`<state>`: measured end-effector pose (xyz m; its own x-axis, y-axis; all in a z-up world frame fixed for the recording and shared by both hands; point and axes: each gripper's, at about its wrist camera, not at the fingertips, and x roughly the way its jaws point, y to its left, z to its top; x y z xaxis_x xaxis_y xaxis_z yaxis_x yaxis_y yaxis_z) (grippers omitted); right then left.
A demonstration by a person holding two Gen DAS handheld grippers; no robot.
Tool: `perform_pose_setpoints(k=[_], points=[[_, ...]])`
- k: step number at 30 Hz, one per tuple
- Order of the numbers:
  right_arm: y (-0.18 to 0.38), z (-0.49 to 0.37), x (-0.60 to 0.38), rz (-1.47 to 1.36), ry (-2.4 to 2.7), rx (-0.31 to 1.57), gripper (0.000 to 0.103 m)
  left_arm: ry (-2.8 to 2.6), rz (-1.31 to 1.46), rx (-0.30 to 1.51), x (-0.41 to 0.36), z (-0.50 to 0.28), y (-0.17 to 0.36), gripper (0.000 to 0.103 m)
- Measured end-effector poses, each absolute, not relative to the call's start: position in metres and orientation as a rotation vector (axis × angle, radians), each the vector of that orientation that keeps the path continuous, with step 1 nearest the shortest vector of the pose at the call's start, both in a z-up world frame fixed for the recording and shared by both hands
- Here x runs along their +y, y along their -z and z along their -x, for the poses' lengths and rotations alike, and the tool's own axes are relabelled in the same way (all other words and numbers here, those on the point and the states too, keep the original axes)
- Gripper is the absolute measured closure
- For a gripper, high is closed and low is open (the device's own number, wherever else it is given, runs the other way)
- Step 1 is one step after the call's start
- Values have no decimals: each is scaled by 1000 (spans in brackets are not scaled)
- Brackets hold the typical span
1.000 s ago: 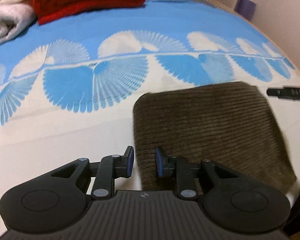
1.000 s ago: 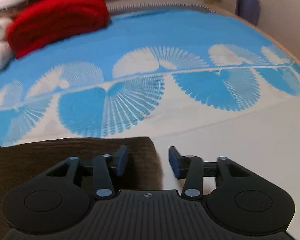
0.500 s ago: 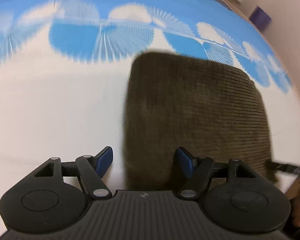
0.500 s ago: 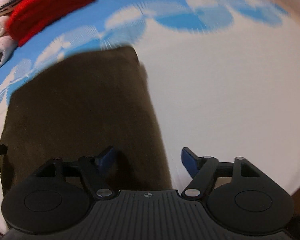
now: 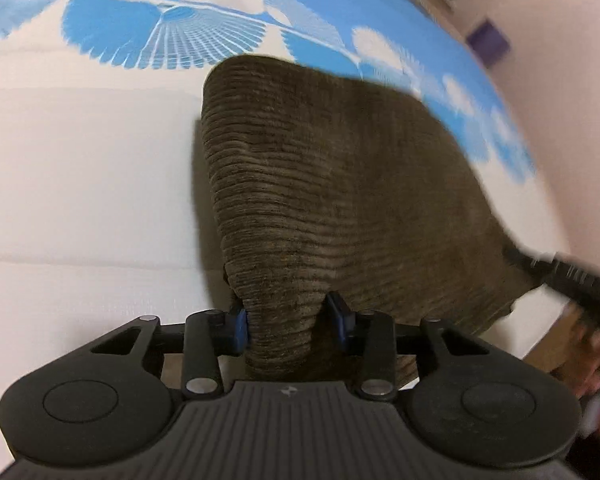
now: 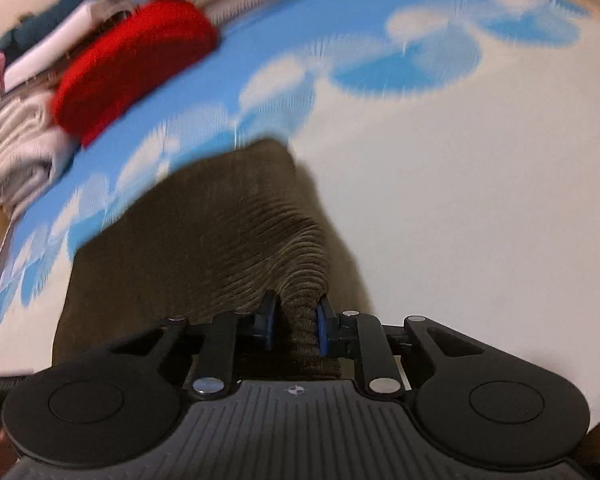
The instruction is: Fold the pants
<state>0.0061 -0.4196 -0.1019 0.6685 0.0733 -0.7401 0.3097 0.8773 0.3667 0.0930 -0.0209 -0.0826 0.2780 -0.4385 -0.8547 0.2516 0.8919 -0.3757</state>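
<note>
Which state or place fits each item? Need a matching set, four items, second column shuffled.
Column 1:
1. left tool
2. right tool
3. red folded cloth
4. bedspread

Column 2:
A. blue and white fan pattern, lying under the pants
B. shut on the near left corner of the brown corduroy pants
C. on a pile of laundry at the far left of the right wrist view
D. shut on the near right corner of the pants

Pairs: 1-B, 2-D, 3-C, 4-A
</note>
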Motion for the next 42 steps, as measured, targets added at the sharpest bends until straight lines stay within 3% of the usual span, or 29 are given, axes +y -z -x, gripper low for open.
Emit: perform_pose_setpoints(k=[1,3,7,9,10,12,15,20,22,24,27,33,42], points=[[106,-9,-417,-472,144,863,81,431,139,1189,-22,-90,82,37],[120,-9,-412,-431,153,955,77,357,81,1127,-25,-82,73,34],[113,6,-405,-358,200,907,74,302,-92,937,-47,-53,42,53],[111,3,-402,-292,174,904,67,348,-151,899,-58,-43,43,59],[117,2,-402,-253,177,950,67,363,-191,955,-64,-41,56,61],[139,3,-406,-243,185,1054,56,335,-274,1058,-70,-34,86,59],[133,17,-419,-314,221,1054,48,267,-217,1024,-67,-23,69,60],[88,40,-420,-310,231,929,47,193,-158,909,-69,18,21,42],[66,53,-412,-288,206,860,41,161,-140,856,-75,36,-3,23],[48,73,-399,-236,186,798,25,116,-105,796,-81,57,-27,21],[25,108,-384,-175,180,710,15,62,-75,733,-90,87,-55,17],[21,141,-374,-161,167,704,10,72,-73,700,-113,147,-44,15],[37,142,-346,-25,123,753,10,57,-30,836,-107,108,13,14]])
